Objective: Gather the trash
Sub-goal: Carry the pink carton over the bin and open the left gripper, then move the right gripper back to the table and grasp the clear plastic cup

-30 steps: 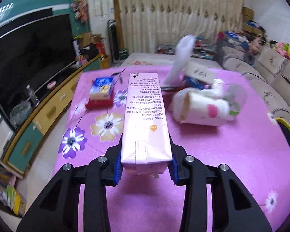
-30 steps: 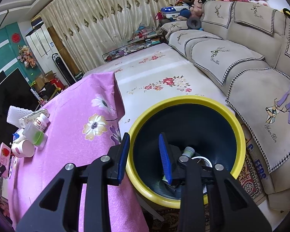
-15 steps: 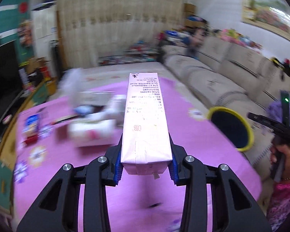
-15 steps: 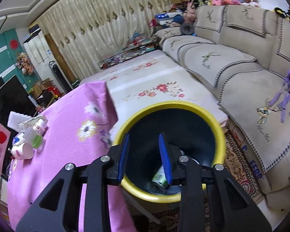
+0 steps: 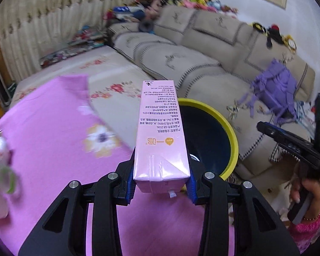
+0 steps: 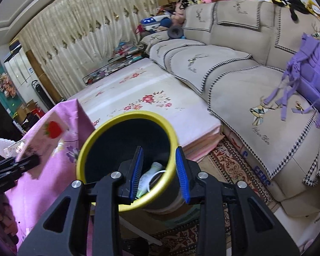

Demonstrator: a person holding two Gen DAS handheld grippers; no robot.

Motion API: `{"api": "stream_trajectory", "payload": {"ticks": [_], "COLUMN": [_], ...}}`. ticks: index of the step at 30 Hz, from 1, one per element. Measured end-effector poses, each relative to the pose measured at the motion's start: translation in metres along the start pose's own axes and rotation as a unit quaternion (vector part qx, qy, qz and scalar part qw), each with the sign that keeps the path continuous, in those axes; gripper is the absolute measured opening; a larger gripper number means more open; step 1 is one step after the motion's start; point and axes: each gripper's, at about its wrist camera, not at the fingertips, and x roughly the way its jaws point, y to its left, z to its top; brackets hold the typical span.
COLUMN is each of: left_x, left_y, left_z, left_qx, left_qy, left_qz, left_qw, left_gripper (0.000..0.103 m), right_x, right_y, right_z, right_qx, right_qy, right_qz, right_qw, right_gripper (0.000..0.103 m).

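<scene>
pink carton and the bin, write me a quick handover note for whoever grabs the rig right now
Left tongs: shut on the pink carton, held above the purple tablecloth, near the yellow-rimmed bin.
Right tongs: open, nothing held, over the bin's mouth.
Done: a bottle already lies in the bin.
Left: drop the carton in the bin, then go back for the blurred cups at the table's left edge.

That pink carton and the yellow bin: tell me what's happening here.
A person is clearing trash with a handheld gripper in each hand. The left gripper is shut on a pink carton, held over the purple-clothed table and pointing toward the yellow-rimmed bin. The right gripper is open and empty above the bin, which already holds some trash.
</scene>
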Motion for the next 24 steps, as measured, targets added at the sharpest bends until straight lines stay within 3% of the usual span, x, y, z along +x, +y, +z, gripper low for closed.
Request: {"api": "stream_trajectory", "payload": {"ticks": [7,11,12,18,24], "left_x": [0.068,0.078,0.076,0.029,-0.040], "left_y": [-0.028,-0.032,-0.031,-0.009,0.038], "left_z": [0.019,0.027,0.027,0.017,-0.015], "left_qx": [0.016,0.017,0.016,0.008,-0.025], "left_qy": [0.044,0.039,0.035,0.000,-0.047], "left_qz": [-0.001,0.005,0.006,0.005,0.029], "left_qw": [0.9989,0.9991,0.9992,1.0000,0.9982], "left_gripper": [0.039,0.056,0.056,0.059,0.067], "right_x": [0.001,0.002,0.003,0.006,0.009], "right_y": [-0.015,-0.017,-0.017,-0.008,0.011], "right_z": [-0.004,-0.004,-0.003,-0.005,-0.006], "right_qx": [0.012,0.014,0.014,0.005,-0.008], "right_qy": [0.003,0.005,0.005,0.011,0.015], "right_qz": [-0.007,-0.008,-0.008,-0.003,0.005], "right_qw": [1.000,1.000,1.000,1.000,1.000], "right_gripper": [0.030,0.030,0.030,0.030,0.031]}}
